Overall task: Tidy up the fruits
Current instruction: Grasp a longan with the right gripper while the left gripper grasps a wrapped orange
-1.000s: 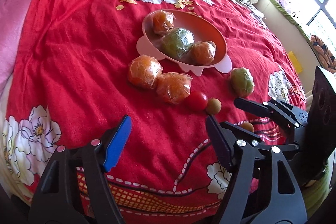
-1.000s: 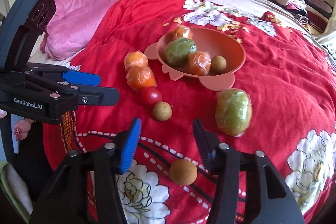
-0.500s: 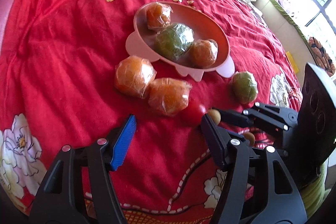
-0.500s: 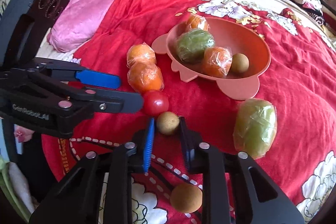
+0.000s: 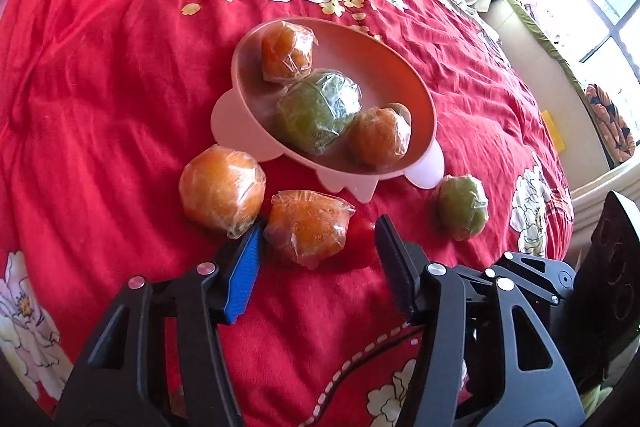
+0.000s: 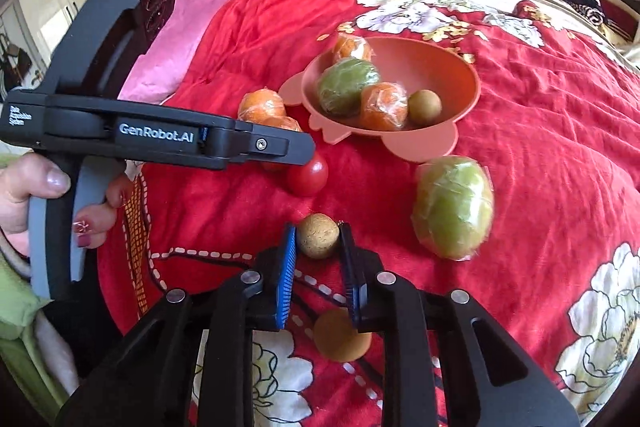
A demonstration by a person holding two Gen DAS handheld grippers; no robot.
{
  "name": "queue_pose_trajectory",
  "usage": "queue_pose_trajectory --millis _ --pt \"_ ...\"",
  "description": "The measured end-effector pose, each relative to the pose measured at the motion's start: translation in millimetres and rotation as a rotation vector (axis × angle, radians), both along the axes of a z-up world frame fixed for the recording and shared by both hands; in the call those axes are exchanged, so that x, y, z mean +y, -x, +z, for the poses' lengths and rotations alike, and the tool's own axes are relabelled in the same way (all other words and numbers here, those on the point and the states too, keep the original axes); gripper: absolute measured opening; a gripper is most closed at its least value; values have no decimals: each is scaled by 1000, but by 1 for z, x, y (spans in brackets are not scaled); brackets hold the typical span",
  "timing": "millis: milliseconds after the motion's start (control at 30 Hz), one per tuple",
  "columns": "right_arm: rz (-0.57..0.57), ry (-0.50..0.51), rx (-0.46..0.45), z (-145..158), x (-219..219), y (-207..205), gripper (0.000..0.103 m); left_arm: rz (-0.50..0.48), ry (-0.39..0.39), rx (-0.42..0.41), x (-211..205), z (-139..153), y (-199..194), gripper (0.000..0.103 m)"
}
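On the bed's red floral blanket [image 6: 540, 99], the right claw [image 6: 318, 239] pinches a small brown longan [image 6: 318, 235]. The left claw [image 5: 318, 247], which has just been closing, is spread around a wrapped orange [image 5: 306, 229]. Next, I think, both fruits must be lifted into the pink bowl [image 6: 460, 67].

The bowl [image 6: 468, 95] sits on the bed [image 6: 560, 131], with four fruits inside it. In the right wrist view, two wrapped fruits [image 6: 262, 105] lie left of the bowl, one nearer than the other. A tomato [image 6: 307, 174] lies nearer still, beside them. A large wrapped fruit [image 6: 452, 207] lies near and right of the bowl. A small round fruit [image 6: 318, 235] sits near the tomato, and another one [image 6: 340, 337] lies closest of all.
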State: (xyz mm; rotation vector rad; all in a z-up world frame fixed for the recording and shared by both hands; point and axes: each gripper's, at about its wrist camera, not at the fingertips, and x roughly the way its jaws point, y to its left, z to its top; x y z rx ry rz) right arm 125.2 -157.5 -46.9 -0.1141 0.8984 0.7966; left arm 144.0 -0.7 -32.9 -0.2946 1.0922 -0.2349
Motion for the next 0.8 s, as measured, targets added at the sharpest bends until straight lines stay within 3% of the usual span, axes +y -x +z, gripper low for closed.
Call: queue_pose_trajectory --millis 300,600,667,800 --pt "-9 -8 -5 3 -1 2 20 11 51 2 14 -2 -4 34" --pt "-19 -5 -7 4 -2 2 20 2 10 -10 10 -3 -4 36" --pt "-24 -7 -8 4 -1 1 20 5 30 0 12 -7 -8 37" --pt "-37 -13 -17 7 -3 1 20 8 20 -11 10 -7 -9 32"
